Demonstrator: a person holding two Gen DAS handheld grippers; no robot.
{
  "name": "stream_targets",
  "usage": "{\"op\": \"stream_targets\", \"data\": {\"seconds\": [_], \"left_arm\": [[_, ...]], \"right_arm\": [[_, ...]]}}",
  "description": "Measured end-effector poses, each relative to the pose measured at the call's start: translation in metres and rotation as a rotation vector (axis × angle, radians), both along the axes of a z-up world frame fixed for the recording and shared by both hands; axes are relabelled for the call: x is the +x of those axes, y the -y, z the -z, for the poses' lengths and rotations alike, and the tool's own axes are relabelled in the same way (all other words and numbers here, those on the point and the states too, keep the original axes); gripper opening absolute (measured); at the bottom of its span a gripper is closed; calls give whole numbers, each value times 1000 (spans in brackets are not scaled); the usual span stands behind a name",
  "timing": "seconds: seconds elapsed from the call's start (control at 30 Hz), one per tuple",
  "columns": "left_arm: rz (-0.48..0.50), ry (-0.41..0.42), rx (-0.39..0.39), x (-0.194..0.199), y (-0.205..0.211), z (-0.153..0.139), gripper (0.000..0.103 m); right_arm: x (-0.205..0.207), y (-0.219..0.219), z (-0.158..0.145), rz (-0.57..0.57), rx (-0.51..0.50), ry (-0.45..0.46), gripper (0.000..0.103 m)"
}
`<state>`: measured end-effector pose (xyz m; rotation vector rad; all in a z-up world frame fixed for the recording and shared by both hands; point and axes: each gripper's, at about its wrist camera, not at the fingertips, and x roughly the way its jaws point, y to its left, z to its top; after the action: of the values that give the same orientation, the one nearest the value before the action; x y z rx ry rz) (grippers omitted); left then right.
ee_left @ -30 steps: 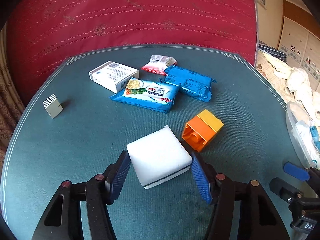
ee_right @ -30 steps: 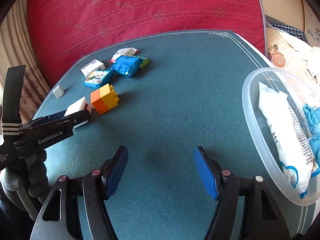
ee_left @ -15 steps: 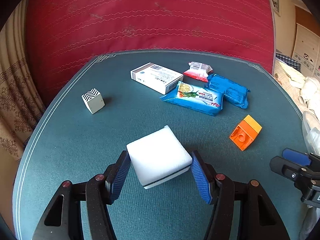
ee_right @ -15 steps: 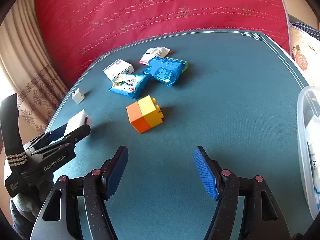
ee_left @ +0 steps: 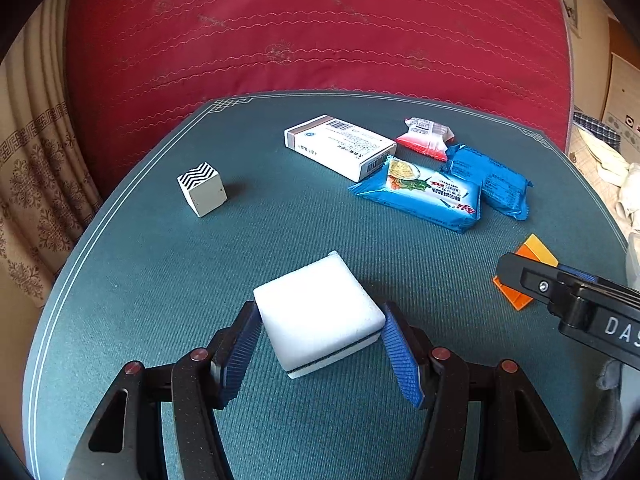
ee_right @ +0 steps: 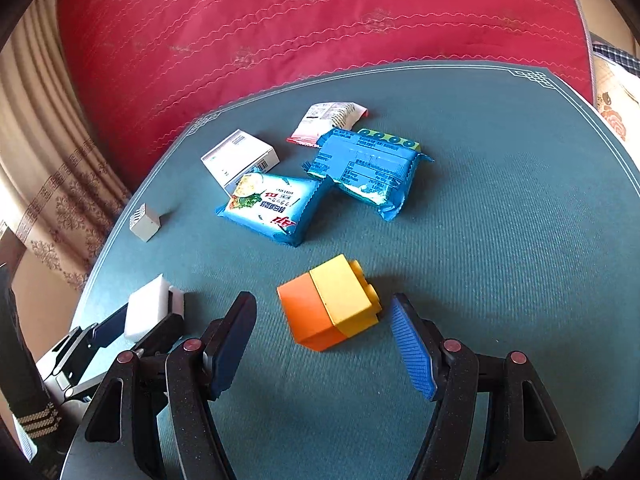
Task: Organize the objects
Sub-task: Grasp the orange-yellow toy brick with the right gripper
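A white sponge block (ee_left: 316,312) with a thin dark band sits between the blue pads of my left gripper (ee_left: 319,314), which is shut on it; the right wrist view shows the sponge (ee_right: 146,312) at the lower left, near the table's left edge. An orange-and-yellow toy brick (ee_right: 330,308) lies on its side on the teal table (ee_right: 500,240). My right gripper (ee_right: 322,304) straddles it, open, with a small gap at each pad. In the left wrist view the right gripper's finger (ee_left: 532,280) covers most of the brick (ee_left: 534,246).
Further back lie a zigzag-topped cube (ee_right: 145,222), a white carton (ee_right: 240,158), a blue noodle pack (ee_right: 272,208), a second blue pack (ee_right: 368,168) and a red-and-white sachet (ee_right: 328,120). A red quilt (ee_right: 320,20) rises behind the table; a curtain (ee_right: 44,140) hangs left.
My right gripper has swung left, away from the clear plastic tub, and now has the brick between its fingers. My left gripper has carried the sponge leftward, away from the brick.
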<state>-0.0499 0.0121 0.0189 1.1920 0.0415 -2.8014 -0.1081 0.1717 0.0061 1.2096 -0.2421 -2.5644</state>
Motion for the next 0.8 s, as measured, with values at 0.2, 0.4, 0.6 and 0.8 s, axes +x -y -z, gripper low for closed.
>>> {"op": "stream_targets", "data": {"seconds": [0.2,0.4,0.6,0.8], "left_arm": [[-11,-9,-16,1,-1,1,65],[-22,-5,-6,0,1,1,65],[-20,-7,-13,2,0,1,65],[-18,-8,-13,1,0,1,64]], "right_arm": [[-2,11,2,13,66,-29,67],[1,15,3,6,119,-48,55],[13,12,0,-6,124,-63,54],[29,-2,-8,9,93,-76,55]]}}
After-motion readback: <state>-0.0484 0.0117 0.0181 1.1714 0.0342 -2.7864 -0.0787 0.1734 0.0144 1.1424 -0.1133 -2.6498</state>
